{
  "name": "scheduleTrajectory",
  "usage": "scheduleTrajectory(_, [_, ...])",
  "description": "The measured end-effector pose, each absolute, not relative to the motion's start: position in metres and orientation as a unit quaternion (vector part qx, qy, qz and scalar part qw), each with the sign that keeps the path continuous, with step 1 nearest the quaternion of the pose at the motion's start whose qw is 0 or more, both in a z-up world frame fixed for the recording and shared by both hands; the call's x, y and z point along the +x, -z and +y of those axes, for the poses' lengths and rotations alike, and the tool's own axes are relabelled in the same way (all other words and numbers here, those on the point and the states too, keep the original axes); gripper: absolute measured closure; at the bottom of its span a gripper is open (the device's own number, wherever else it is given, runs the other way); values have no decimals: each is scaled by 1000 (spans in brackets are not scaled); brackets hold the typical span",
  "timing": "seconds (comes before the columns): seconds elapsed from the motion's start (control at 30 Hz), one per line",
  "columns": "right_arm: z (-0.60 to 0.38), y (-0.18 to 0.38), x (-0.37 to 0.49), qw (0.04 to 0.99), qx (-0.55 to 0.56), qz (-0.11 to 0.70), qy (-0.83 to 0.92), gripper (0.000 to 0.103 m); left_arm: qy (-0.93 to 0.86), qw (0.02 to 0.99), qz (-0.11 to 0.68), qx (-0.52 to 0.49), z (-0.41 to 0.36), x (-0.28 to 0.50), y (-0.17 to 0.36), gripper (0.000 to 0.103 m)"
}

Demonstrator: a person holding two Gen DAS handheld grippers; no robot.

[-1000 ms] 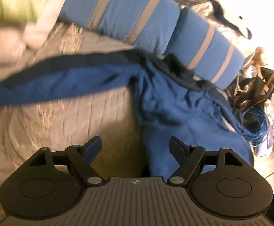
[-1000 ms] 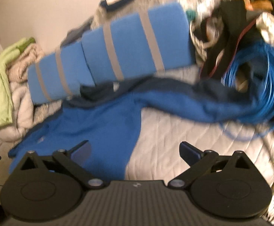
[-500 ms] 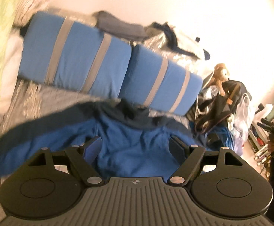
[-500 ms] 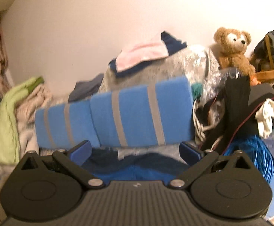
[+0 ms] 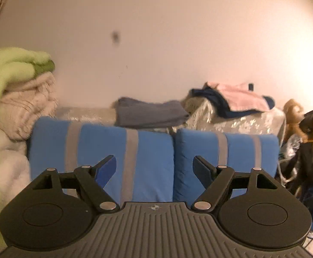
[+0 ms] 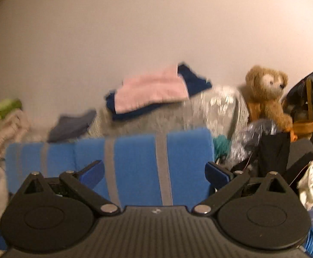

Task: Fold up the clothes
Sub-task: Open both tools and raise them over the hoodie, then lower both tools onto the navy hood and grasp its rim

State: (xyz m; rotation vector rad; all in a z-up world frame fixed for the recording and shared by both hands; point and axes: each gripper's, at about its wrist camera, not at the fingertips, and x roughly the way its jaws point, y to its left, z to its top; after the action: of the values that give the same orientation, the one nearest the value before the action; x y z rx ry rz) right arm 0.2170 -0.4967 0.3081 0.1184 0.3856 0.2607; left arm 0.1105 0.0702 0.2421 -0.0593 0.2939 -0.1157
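Pointing level at the wall, both tools are empty: the left gripper [image 5: 154, 164] has its fingers spread with nothing between them, and the right gripper [image 6: 154, 169] is spread wider still, likewise pinching nothing. No garment being worked on shows in either view; whatever is meant to be folded must lie below the cameras' sight, so its place cannot be told from here. Ahead of the left gripper, from about 11 to 1 o'clock, stand two blue cushions [image 5: 104, 157] with grey stripes, side by side and touching. Behind them, at 12 o'clock, a grey folded cloth [image 5: 150, 112] rests on a silvery cover, and at 1 o'clock a pink cloth [image 5: 241, 96] lies over a dark navy one; these look already stacked, though I cannot say whether they belong to this task. At 9 o'clock a green blanket [image 5: 8, 68] tops a pile of cream bedding. In the right view a teddy bear [image 6: 266, 94] sits at 2 o'clock. My judgement: no fold is in hand now, and the grasping and folding remain to do.
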Motion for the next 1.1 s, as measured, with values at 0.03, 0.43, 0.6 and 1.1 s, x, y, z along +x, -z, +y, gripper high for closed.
scheduleTrajectory(0.03, [-484, -296, 227, 969, 50, 204, -131, 0, 59, 986, 152, -32, 57, 119, -234, 25])
scheduleTrajectory(0.43, [-356, -147, 308, 914, 59, 338, -217, 0, 28, 980, 181, -82, -35, 181, -112, 25])
scheduleTrajectory(0.6, [-314, -95, 334, 893, 74, 382, -227, 0, 26, 974, 201, -104, -46, 184, -52, 25])
scheduleTrajectory(1.1, [-211, 0, 431, 867, 106, 454, -175, 10, 1, 969, 220, -117, -36, 182, -5, 25])
